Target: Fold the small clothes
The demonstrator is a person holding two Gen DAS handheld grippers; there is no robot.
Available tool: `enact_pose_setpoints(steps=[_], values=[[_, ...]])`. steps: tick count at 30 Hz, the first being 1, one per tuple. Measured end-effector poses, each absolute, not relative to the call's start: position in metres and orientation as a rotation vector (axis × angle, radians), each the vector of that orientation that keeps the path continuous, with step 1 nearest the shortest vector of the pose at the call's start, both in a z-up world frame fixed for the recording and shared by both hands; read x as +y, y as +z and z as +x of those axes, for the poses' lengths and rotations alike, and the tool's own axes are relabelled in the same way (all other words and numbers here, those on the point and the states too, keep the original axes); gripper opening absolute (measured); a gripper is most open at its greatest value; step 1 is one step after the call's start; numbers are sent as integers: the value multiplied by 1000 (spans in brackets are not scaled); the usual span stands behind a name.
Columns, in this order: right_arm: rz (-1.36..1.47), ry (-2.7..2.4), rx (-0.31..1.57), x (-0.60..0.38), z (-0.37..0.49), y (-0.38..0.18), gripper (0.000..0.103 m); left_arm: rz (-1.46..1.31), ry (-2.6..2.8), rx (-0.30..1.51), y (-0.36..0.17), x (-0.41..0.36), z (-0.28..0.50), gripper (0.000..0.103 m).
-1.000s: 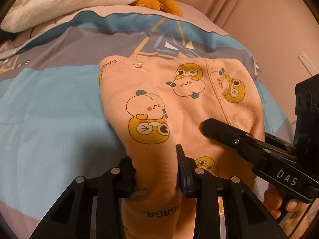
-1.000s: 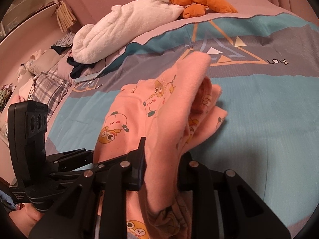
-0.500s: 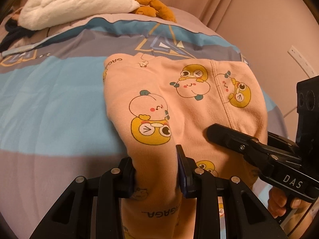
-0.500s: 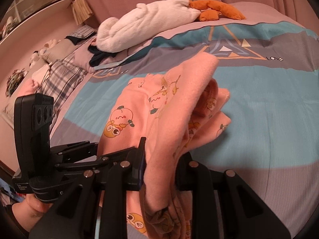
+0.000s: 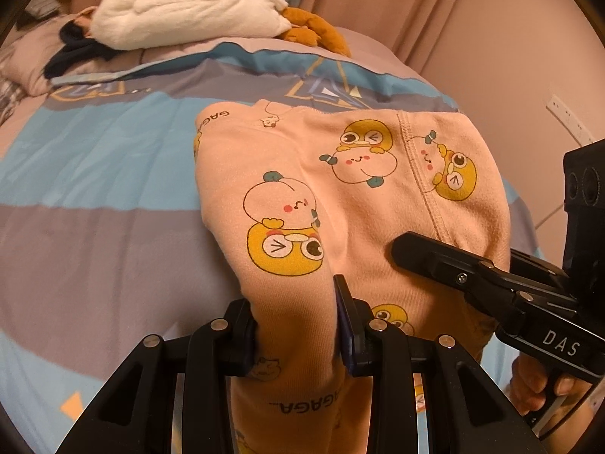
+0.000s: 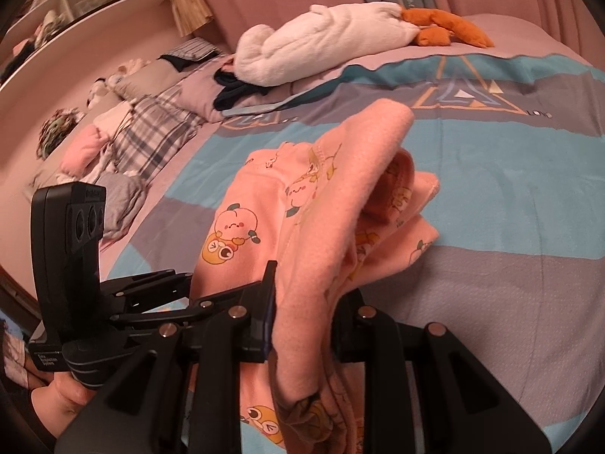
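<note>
A small pink garment [image 5: 340,196] printed with yellow and white cartoon figures is held up above the bed, folded over itself. My left gripper [image 5: 298,325] is shut on its near left edge. My right gripper [image 6: 306,321] is shut on its near right edge, where several layers [image 6: 340,204] bunch and hang. The right gripper also shows in the left wrist view [image 5: 472,276], and the left gripper in the right wrist view [image 6: 151,291].
The bed has a blue and grey striped cover [image 5: 94,174] with a triangle print [image 6: 461,94]. A white plush with orange feet [image 5: 196,11] lies at the head. Dark clothes [image 6: 234,90], a plaid pillow [image 6: 151,132] and soft toys lie left. A wall socket [image 5: 567,117] is on the right.
Both grippers have lifted and pulled back with the garment still clamped; more of the bed's head, the plush and the pillows have come into view.
</note>
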State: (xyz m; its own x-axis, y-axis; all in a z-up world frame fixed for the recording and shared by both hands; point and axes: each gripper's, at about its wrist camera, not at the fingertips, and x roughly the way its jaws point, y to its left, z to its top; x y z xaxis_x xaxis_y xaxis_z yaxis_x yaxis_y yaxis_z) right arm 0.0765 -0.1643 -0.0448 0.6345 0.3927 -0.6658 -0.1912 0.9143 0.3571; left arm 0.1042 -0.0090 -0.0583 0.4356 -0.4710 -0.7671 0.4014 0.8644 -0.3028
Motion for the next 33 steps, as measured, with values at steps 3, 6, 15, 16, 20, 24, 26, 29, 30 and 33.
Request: enact_pose_setpoints(steps=[3,6,15,16,20,24,26,29,30,33], values=[[242,363,821,-150,70,-40,23,-86,-525,972,-55,0,97,33],[220,385,822,-137,66,-37,23,-88,-504,965,-52,10,91,33],[193,450,811,-108,61,-27,23,-115,-440,933,-43,42,73,33],[185,458,809,-104,61,-25,23,-119,-435,929,-42,44,70,33],[160,486,812,-91,63,-22,23,-134,-409,926,-40,55,67,33],[152,511,809,-82,66,-21,23,-147,-384,917,-39,64,65,33],[151,520,806,-78,67,-20,23,-146,-376,910,-38,66,66,33],[149,528,802,-74,71,-19,23,-146,-368,904,-38,68,68,33],[150,529,800,-73,72,-19,23,-147,-368,902,-38,68,69,33],[153,528,800,-74,76,-21,23,-148,-369,899,-40,68,71,33]])
